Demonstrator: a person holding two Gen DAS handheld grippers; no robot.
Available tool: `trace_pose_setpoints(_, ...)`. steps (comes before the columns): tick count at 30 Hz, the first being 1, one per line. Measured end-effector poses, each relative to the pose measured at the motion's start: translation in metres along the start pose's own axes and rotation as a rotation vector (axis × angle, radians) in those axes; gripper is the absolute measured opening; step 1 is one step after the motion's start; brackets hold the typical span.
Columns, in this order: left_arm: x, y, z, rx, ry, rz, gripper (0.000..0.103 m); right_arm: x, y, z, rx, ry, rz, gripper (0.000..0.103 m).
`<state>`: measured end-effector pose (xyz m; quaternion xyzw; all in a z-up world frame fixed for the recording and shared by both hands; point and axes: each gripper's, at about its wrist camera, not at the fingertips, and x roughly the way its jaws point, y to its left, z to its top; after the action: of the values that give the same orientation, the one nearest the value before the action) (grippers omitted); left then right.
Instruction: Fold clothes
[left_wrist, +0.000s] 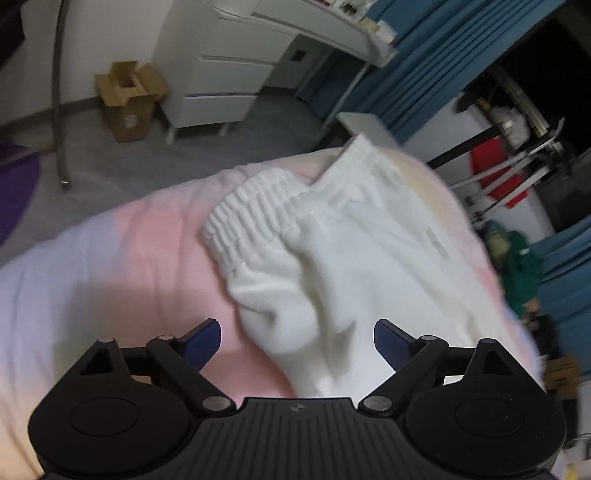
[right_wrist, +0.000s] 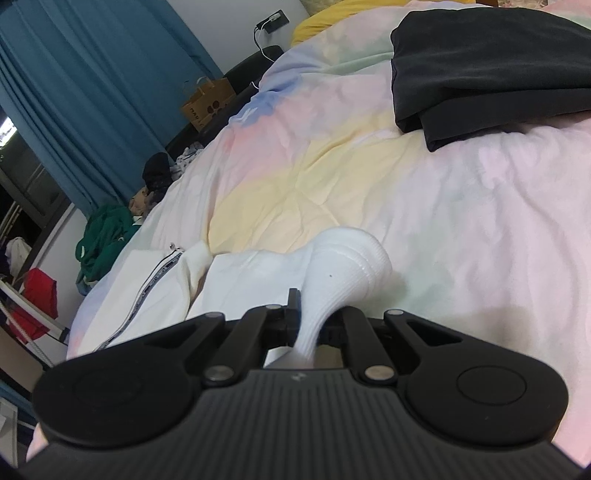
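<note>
So the white jacket (left_wrist: 354, 251) is lying on the pastel duvet (right_wrist: 461, 229), zipper visible from the right wrist view. The right gripper (right_wrist: 314, 317) is pinched tight on one ribbed cuff (right_wrist: 351, 266) — my guess is it's lifting the sleeve to fold it inward. The left gripper (left_wrist: 297, 341) hangs wide apart over the fabric, gripping nothing, probably ready to pin or grab the next edge. Count-wise: one white garment, two grippers, plus one folded black garment (right_wrist: 491, 66) further up the bed.
</note>
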<state>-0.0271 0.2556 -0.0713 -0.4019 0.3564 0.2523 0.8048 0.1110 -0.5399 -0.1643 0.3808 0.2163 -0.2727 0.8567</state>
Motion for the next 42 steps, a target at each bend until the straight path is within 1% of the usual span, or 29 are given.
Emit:
trace_pose_setpoints(1, 0.002, -0.003, 0.000, -0.003, 0.013, 0.026, 0.092, 0.000, 0.001, 0.000, -0.003, 0.000, -0.001, 0.006)
trace_pose_setpoints(4, 0.009, -0.008, 0.002, -0.031, 0.056, 0.031, 0.092, -0.001, 0.001, -0.001, 0.000, -0.001, 0.002, 0.006)
trace_pose_setpoints(6, 0.017, -0.006, 0.005, -0.072, 0.108, 0.001, 0.085, -0.002, 0.000, 0.000, 0.013, -0.003, 0.012, 0.006)
trace_pose_setpoints(7, 0.022, -0.004, 0.006, -0.098, 0.142, -0.019, 0.076, -0.003, 0.000, 0.000, 0.020, -0.004, 0.018, 0.006)
trace_pose_setpoints(8, 0.027, -0.001, 0.008, -0.125, 0.175, -0.039, 0.063, -0.004, 0.000, 0.000, 0.028, -0.006, 0.025, 0.006)
trace_pose_setpoints(9, 0.031, 0.001, 0.009, -0.151, 0.209, -0.059, 0.056, -0.005, 0.000, 0.000, 0.031, -0.008, 0.030, 0.006)
trace_pose_setpoints(10, 0.036, 0.004, 0.011, -0.177, 0.243, -0.080, 0.043, -0.007, 0.000, 0.000, 0.033, -0.010, 0.036, 0.006)
trace_pose_setpoints(11, 0.040, 0.007, 0.012, -0.205, 0.275, -0.103, 0.031, -0.008, 0.001, 0.000, 0.035, -0.013, 0.042, 0.006)
trace_pose_setpoints(13, 0.042, 0.014, 0.012, -0.274, 0.307, -0.165, 0.020, -0.011, 0.002, 0.000, 0.041, -0.016, 0.055, 0.006)
trace_pose_setpoints(14, 0.039, 0.012, 0.011, -0.253, 0.293, -0.159, 0.014, -0.013, 0.001, 0.001, 0.047, -0.017, 0.066, 0.006)
trace_pose_setpoints(17, 0.031, 0.007, 0.008, -0.190, 0.252, -0.142, 0.007, -0.021, 0.000, 0.003, 0.071, -0.020, 0.101, 0.006)
trace_pose_setpoints(18, 0.027, 0.006, 0.007, -0.172, 0.238, -0.140, 0.007, -0.023, 0.000, 0.004, 0.078, -0.019, 0.105, 0.006)
trace_pose_setpoints(22, -0.003, 0.007, 0.014, -0.169, 0.191, -0.199, 0.005, -0.039, 0.000, 0.012, 0.120, -0.023, 0.137, 0.005)
trace_pose_setpoints(25, -0.026, 0.008, 0.020, -0.167, 0.155, -0.243, 0.004, -0.054, 0.002, 0.020, 0.077, -0.043, 0.156, 0.005)
trace_pose_setpoints(27, -0.041, 0.008, 0.024, -0.165, 0.131, -0.272, 0.004, -0.063, 0.002, 0.027, 0.076, -0.044, 0.175, 0.005)
trace_pose_setpoints(29, -0.055, 0.007, 0.029, -0.161, 0.108, -0.297, 0.003, -0.059, 0.018, 0.035, 0.051, -0.048, 0.179, 0.005)
trace_pose_setpoints(36, -0.043, -0.078, 0.096, -0.051, 0.056, -0.217, 0.002, -0.039, 0.085, 0.064, -0.053, -0.064, 0.183, 0.005)
trace_pose_setpoints(37, -0.040, -0.092, 0.105, -0.037, 0.051, -0.204, 0.002, -0.030, 0.100, 0.069, -0.069, -0.066, 0.181, 0.005)
trace_pose_setpoints(39, -0.018, -0.127, 0.130, -0.025, 0.054, -0.163, 0.002, -0.007, 0.137, 0.079, -0.094, -0.070, 0.177, 0.005)
trace_pose_setpoints(42, 0.039, -0.189, 0.168, -0.024, 0.056, -0.104, 0.002, 0.039, 0.196, 0.090, -0.147, -0.089, 0.152, 0.005)
